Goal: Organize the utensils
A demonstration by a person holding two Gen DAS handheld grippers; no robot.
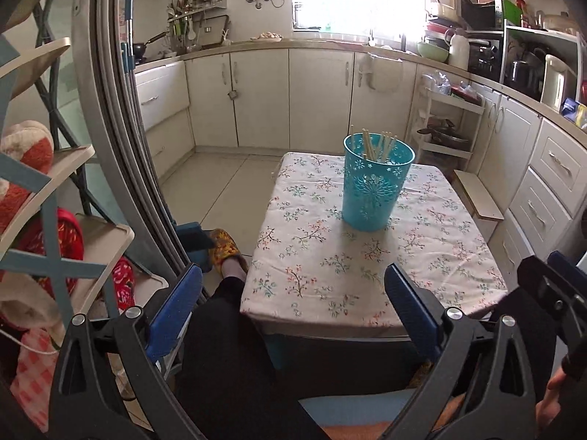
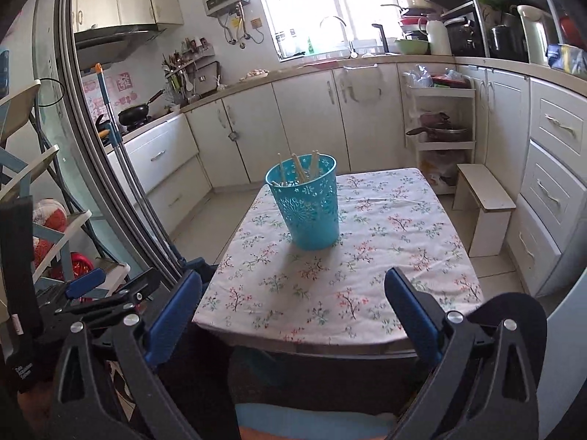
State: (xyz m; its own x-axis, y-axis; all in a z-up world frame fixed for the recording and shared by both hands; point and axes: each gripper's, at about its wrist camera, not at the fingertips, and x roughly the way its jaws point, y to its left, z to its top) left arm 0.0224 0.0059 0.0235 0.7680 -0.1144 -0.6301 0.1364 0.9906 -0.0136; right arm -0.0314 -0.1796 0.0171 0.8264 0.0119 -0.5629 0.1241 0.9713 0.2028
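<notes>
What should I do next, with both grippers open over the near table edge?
Probably hold back: the chopsticks all stand in the teal basket, the floral tablecloth shows no loose utensils, and the left gripper and right gripper hold nothing.

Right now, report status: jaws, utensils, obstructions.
Left gripper and right gripper: jaws open, empty, short of the table. Chopsticks upright in the teal basket. Nothing loose on the tablecloth.
</notes>
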